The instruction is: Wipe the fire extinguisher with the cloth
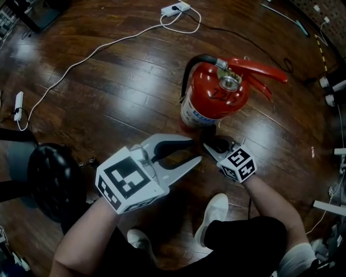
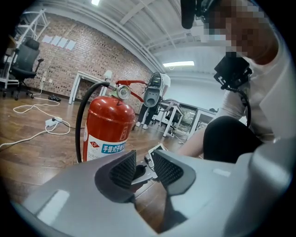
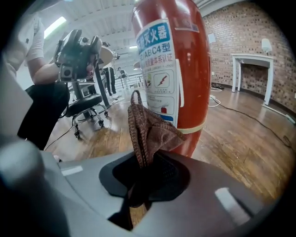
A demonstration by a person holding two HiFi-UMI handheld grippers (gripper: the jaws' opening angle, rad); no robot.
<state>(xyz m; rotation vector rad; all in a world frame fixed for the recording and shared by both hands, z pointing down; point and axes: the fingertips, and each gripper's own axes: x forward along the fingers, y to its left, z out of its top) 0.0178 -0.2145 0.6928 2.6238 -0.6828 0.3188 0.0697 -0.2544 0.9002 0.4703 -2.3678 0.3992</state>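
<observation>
**Wooden floor, brick walls: cloth held at the foot of the extinguisher**

Dark, glossy wooden floor point(image 1: 108, 108) runs under everything, with a brick wall point(image 2: 69, 55) at the back of the room. The red fire extinguisher point(image 1: 213, 94) stands upright on the boards, straight ahead of both grippers. Its black hose point(image 1: 186, 76) curves down one side.

The right gripper point(image 1: 214, 146) is low at the extinguisher's base. Its jaws are clamped on a brown knitted cloth point(image 3: 148, 132), which sticks up out of them in a folded bunch. In the right gripper view the cloth rises in front of the cylinder's lower white label point(image 3: 159, 69). Whether it touches the cylinder cannot be told.

The left gripper point(image 1: 193, 151) is just beside the right one, a little further from the cylinder. Its jaws stand narrowly apart with nothing between them. From its own view the extinguisher is ahead and to the left, and the right gripper's tip shows through the gap.

A white cable point(image 1: 92, 54) trails across the floor to a power strip point(image 1: 175, 8) beyond the extinguisher. A black stool point(image 1: 51, 178) stands at the person's left, and a white shoe point(image 1: 213, 213) is planted below the grippers. Nothing lies between the cloth and the cylinder.
</observation>
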